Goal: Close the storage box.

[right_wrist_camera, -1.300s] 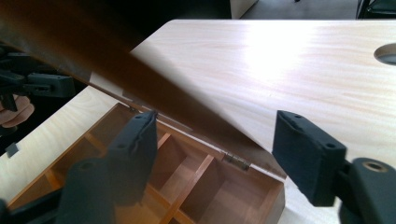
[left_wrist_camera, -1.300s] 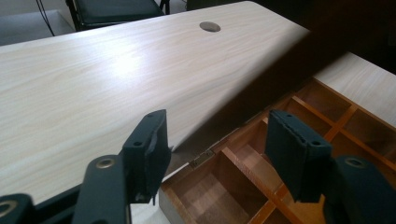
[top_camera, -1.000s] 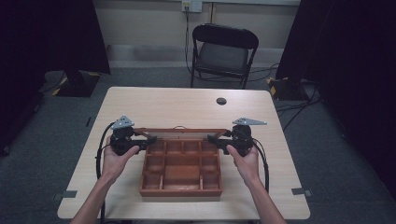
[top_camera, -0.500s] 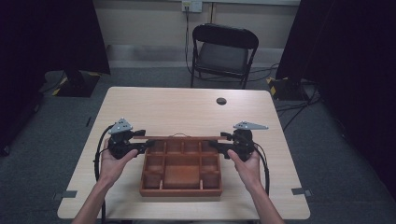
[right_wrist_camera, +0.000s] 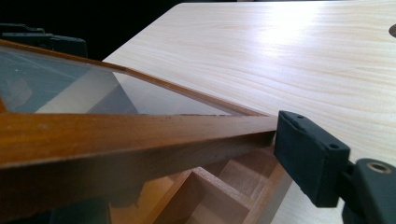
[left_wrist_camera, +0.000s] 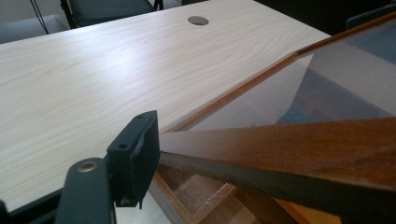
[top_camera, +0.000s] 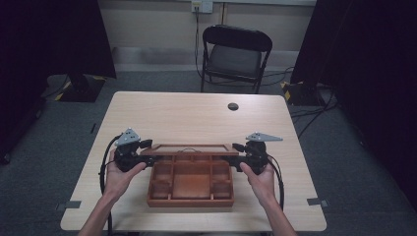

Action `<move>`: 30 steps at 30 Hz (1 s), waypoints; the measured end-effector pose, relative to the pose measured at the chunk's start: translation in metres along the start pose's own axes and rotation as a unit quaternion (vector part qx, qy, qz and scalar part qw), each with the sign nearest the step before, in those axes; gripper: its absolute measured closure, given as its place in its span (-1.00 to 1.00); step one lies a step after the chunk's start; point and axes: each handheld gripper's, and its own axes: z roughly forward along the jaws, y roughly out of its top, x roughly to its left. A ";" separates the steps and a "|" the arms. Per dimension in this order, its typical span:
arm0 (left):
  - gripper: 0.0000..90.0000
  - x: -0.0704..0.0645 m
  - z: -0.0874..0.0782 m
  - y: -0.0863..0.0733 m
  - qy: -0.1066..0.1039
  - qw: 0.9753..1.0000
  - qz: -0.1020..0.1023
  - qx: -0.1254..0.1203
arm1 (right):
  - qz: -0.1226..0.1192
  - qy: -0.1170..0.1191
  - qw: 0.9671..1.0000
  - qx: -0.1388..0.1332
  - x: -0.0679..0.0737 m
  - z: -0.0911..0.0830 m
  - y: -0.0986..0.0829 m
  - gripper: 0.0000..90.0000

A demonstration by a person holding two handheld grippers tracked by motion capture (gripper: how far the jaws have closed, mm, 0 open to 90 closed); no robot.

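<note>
Both hands level | left gripper (top_camera: 147, 158), right gripper (top_camera: 236, 156) pinch glass lid (top_camera: 187, 149) ends | above box (top_camera: 189, 189)

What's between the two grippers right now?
In the high view, the wooden box's glass lid, half raised, spans from the left gripper to the right gripper. Each grips a front corner, as both gripper views show.

Lid (top_camera: 187, 149) apparently raised off box (top_camera: 189, 184).

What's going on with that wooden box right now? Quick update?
Left gripper and right gripper clamp the glass lid by its ends. Lid half raised over box. Nothing in the way.
</note>
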 end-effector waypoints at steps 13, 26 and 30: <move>-0.37 0.002 0.001 -0.015 0.005 1.000 -0.016 0.007 | 0.000 0.002 1.000 0.002 0.001 -0.001 -0.011 -0.39; -0.41 0.003 -0.004 -0.024 0.002 1.000 -0.026 0.011 | -0.006 -0.014 1.000 0.002 0.000 -0.008 -0.022 -0.41; -0.37 0.000 -0.003 -0.025 0.000 1.000 -0.028 0.013 | 0.000 -0.010 1.000 0.001 -0.001 -0.011 -0.025 -0.43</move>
